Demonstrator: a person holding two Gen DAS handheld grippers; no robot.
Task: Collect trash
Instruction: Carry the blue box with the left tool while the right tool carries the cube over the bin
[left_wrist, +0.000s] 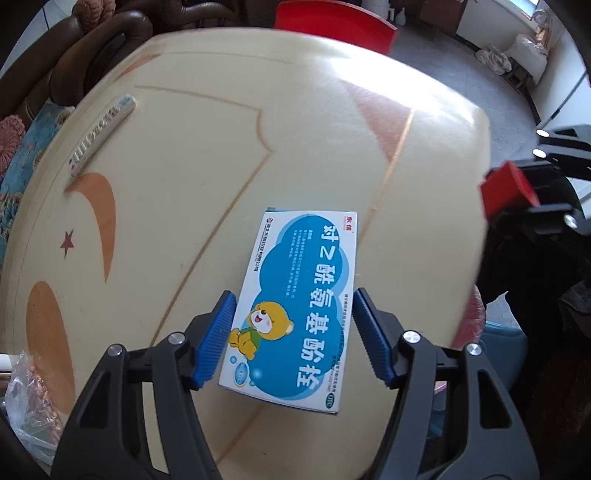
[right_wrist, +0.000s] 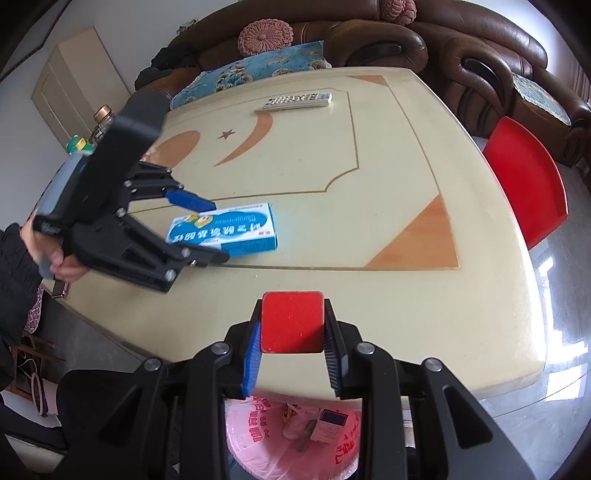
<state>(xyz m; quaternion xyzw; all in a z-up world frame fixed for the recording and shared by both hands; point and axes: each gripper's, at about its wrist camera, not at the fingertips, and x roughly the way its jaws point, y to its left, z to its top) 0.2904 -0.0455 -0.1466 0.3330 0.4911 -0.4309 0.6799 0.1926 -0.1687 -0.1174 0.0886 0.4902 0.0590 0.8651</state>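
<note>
A blue and white medicine box (left_wrist: 295, 306) with a cartoon bear lies flat on the cream table (left_wrist: 192, 184). My left gripper (left_wrist: 291, 339) is open, its blue pads on either side of the box, not pressing it. The right wrist view shows the same box (right_wrist: 225, 230) with the left gripper (right_wrist: 207, 229) around its near end. My right gripper (right_wrist: 291, 354) is shut on a small red block (right_wrist: 291, 321), held above the table's front edge. The red block also shows at the right in the left wrist view (left_wrist: 508, 194).
A pink-lined trash bin (right_wrist: 273, 439) with some rubbish stands on the floor below the right gripper. A white remote (right_wrist: 297, 100) lies at the table's far side. A red stool (right_wrist: 528, 181) stands to the right, a brown sofa (right_wrist: 424, 40) behind.
</note>
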